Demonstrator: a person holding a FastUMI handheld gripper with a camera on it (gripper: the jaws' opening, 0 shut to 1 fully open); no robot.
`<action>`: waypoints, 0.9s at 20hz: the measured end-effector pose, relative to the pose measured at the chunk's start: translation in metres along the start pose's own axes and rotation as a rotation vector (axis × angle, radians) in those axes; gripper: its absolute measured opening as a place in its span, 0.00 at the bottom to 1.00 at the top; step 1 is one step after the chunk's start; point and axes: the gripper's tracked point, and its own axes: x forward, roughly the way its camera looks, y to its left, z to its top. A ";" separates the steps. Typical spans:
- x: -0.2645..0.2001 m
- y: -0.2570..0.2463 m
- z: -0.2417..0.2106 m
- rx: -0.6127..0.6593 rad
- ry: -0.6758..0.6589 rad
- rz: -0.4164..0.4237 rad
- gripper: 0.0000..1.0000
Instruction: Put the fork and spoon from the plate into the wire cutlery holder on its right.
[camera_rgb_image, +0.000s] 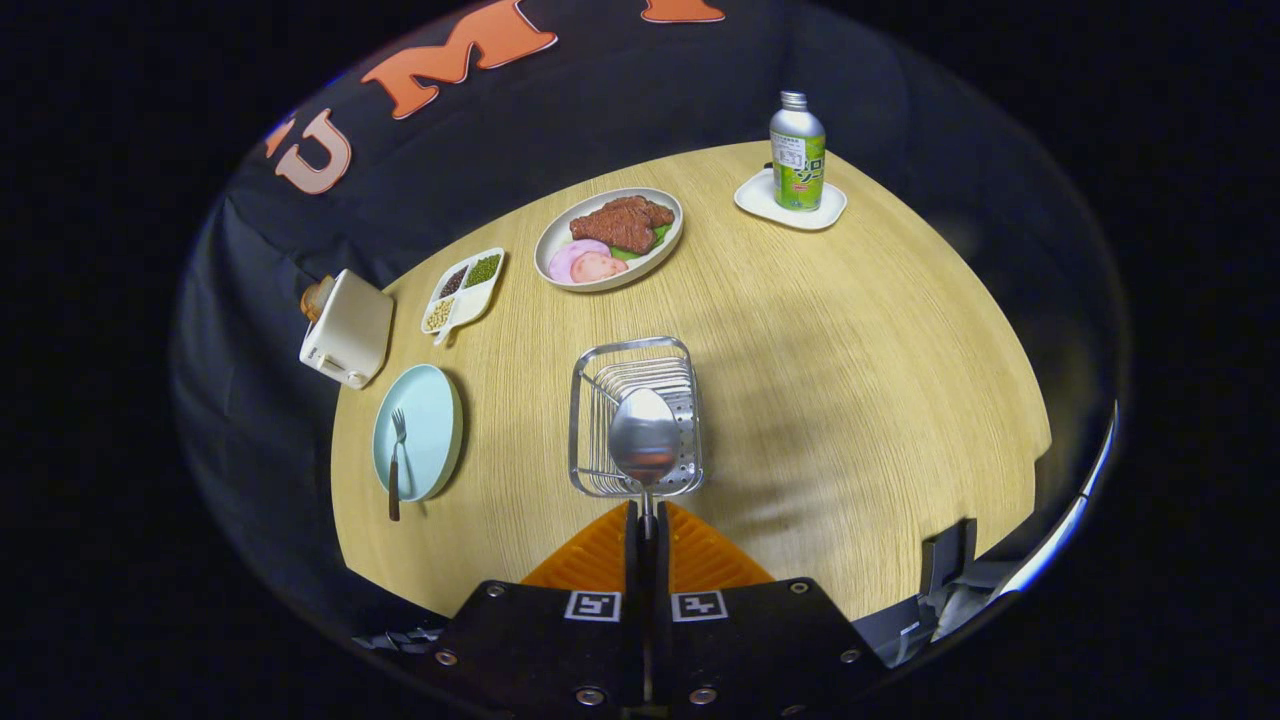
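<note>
So I've got the gripper (646, 520) clamped tight on the spoon (644, 440) handle, both fingers (600, 560) pressing it, bowl sticking out just ahead of them right over the wire cutlery holder (634, 415). Can't tell if the spoon touches the wire. The fork (396, 460) lies on the light blue plate (420, 430) off to the holder's left. Beyond the holder on the wooden table (850, 380) there's an oval dish of meat (610, 238), a 3-compartment tray (462, 290), a cream toaster (346, 328) and a bottle (797, 152) standing on a white coaster (790, 205).
</note>
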 end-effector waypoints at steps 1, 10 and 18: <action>0.003 0.000 0.004 -0.013 -0.005 -0.016 0.04; -0.023 0.021 0.070 -0.009 -0.239 -0.028 0.11; -0.105 0.096 0.150 -0.118 -0.752 -0.002 0.59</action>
